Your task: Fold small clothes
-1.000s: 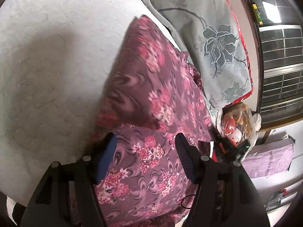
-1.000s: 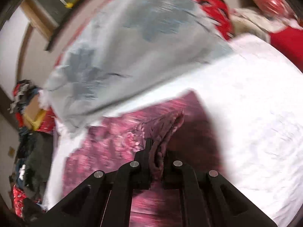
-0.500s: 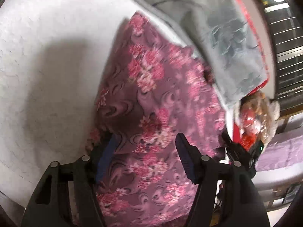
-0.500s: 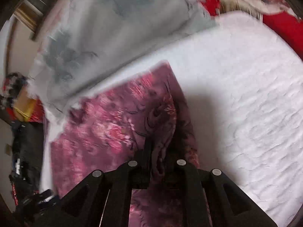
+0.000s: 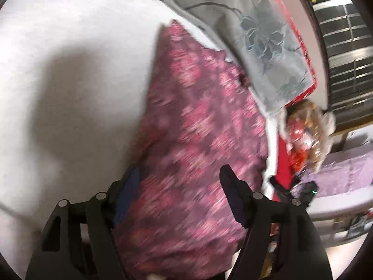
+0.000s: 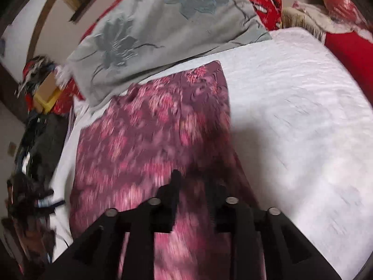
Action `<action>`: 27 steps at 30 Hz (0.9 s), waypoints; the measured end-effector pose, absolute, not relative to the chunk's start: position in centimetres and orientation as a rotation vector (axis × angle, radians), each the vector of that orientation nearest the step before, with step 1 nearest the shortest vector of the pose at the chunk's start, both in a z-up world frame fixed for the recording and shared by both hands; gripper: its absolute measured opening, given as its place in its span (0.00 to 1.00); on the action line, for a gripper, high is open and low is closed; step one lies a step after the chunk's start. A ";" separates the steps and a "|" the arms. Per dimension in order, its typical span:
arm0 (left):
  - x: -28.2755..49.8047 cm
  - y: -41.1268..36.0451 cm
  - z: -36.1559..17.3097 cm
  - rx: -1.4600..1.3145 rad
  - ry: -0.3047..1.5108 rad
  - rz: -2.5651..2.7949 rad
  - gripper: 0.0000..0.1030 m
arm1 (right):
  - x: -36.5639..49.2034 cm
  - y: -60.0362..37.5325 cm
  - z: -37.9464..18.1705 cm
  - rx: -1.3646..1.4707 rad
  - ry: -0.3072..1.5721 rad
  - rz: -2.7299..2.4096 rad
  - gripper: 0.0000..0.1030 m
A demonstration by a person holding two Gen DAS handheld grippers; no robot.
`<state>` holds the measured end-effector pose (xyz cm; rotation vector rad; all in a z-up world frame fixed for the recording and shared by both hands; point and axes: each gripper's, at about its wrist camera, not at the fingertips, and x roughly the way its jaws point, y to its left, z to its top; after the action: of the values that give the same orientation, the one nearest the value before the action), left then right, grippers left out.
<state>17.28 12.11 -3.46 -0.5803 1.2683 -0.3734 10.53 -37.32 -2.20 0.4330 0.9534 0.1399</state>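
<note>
We are in a home bedroom: a white quilted mattress (image 6: 291, 107) fills the scene, with a grey flowered pillow (image 6: 163, 23) at its far edge. Beyond the pillow on the left we see a barred window (image 5: 345, 46), and clothes heaped (image 6: 30, 140) beside the bed.

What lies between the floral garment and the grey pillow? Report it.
A narrow strip of white bedsheet separates the floral garment from the grey pillow, in the right wrist view.

a maroon garment (image 5: 198, 121) printed with pink flowers lies spread flat on a white bed (image 5: 70, 46). its far edge sits beside a grey floral pillow (image 5: 256, 35). a lengthwise seam or fold line runs down it.
</note>
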 end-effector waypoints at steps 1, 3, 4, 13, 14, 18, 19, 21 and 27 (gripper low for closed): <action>16.1 12.8 -3.7 -0.560 1.289 -0.357 0.72 | 9.0 -37.5 -2.3 0.419 0.959 0.137 0.35; 14.1 13.8 -4.5 -0.567 1.317 -0.350 0.72 | 5.0 -38.4 -2.5 0.407 0.974 0.121 0.37; 13.0 13.9 -5.2 -0.577 1.341 -0.356 0.72 | 3.4 -38.7 -2.7 0.406 0.979 0.112 0.38; 4.7 11.5 -11.6 -0.527 1.534 -0.412 0.72 | -9.6 -42.5 -7.5 0.545 1.081 0.017 0.48; 4.3 11.5 -12.3 -0.547 1.548 -0.404 0.72 | -10.3 -42.7 -8.1 0.566 1.093 0.014 0.48; 3.4 10.2 -14.3 -0.531 1.573 -0.375 0.72 | -12.2 -42.9 -9.8 0.678 1.100 0.042 0.48; 3.2 9.8 -14.4 -0.514 1.561 -0.373 0.72 | -12.5 -42.9 -9.9 0.699 1.095 0.058 0.50; 2.9 9.4 -14.8 -0.544 1.553 -0.388 0.72 | -13.0 -42.8 -10.3 0.744 1.085 0.091 0.53; 2.1 9.2 -17.4 -0.671 1.498 -0.421 0.72 | -14.0 -42.8 -12.3 0.908 1.069 0.165 0.58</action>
<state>2.15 9.20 -17.41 -0.6711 1.4979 -0.4211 -13.98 -42.81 -12.32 0.9081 1.0690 0.1652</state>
